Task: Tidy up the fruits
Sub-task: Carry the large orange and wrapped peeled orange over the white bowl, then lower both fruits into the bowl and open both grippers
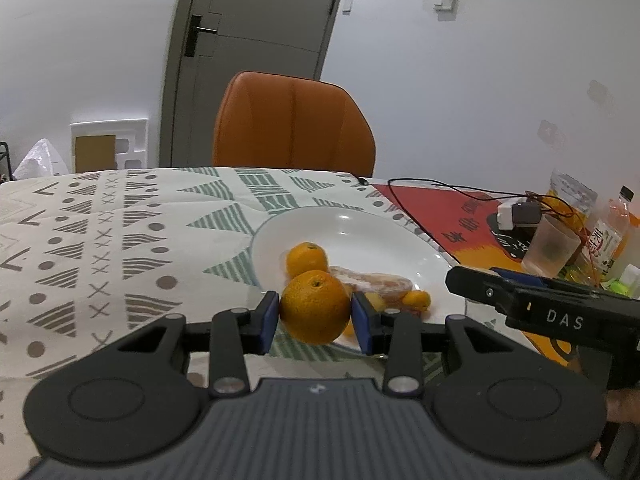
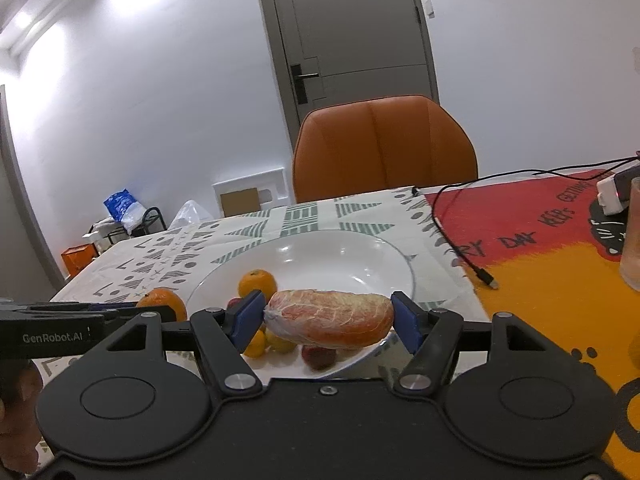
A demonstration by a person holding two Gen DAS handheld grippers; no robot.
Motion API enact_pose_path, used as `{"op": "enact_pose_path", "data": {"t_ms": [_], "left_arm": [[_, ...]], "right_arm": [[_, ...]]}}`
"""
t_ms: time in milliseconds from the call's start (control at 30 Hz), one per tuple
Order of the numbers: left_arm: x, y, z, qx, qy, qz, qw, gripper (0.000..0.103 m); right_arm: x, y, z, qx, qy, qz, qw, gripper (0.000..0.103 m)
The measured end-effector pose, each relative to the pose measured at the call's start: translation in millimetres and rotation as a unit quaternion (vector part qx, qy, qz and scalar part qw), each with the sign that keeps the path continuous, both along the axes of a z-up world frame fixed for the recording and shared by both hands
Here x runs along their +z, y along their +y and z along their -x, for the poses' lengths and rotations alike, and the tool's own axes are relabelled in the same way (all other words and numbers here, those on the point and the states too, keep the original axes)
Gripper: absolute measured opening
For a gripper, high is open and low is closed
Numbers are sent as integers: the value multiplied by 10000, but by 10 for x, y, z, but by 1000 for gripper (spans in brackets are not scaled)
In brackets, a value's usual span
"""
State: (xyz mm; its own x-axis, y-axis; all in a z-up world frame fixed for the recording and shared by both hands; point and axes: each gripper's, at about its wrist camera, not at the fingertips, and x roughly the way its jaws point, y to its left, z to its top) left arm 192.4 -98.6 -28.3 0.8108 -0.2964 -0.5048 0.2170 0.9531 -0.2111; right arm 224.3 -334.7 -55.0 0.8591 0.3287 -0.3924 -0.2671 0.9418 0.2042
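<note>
Over the near rim of the white plate, the left tongs are clenched on a large orange, blue pads pressed to both its sides. Behind it on the plate sits a smaller orange, with a wrapped grapefruit wedge and a tiny orange fruit beside it. The right tongs span that wrapped wedge; the left pad touches its end, but I cannot tell whether the right pad does. Small yellow and red fruits lie under it. Further off on the patterned bench lie a black cable and an orange chair behind.
</note>
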Motion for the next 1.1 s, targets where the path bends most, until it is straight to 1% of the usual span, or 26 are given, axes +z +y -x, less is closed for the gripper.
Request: {"op": "enact_pose_path", "data": {"t_ms": [467, 600, 700, 900, 1100], "left_arm": [[-32, -297, -138, -261, 62, -79, 9996, 38], [-43, -344, -181, -264, 59, -60, 9996, 38], [-18, -349, -187, -148, -18, -121, 9998, 42], [10, -226, -192, 63, -57, -148, 9999, 42], [15, -89, -187, 212, -13, -191, 9996, 42]], "right_arm": [[3, -168, -75, -84, -29, -89, 9999, 66], [7, -180, -82, -79, -36, -92, 9999, 66], [7, -182, -88, -81, -31, -95, 9999, 66], [-4, -154, -159, -33, -11, -67, 10000, 66], [-30, -82, -261, 50, 22, -31, 10000, 66]]}}
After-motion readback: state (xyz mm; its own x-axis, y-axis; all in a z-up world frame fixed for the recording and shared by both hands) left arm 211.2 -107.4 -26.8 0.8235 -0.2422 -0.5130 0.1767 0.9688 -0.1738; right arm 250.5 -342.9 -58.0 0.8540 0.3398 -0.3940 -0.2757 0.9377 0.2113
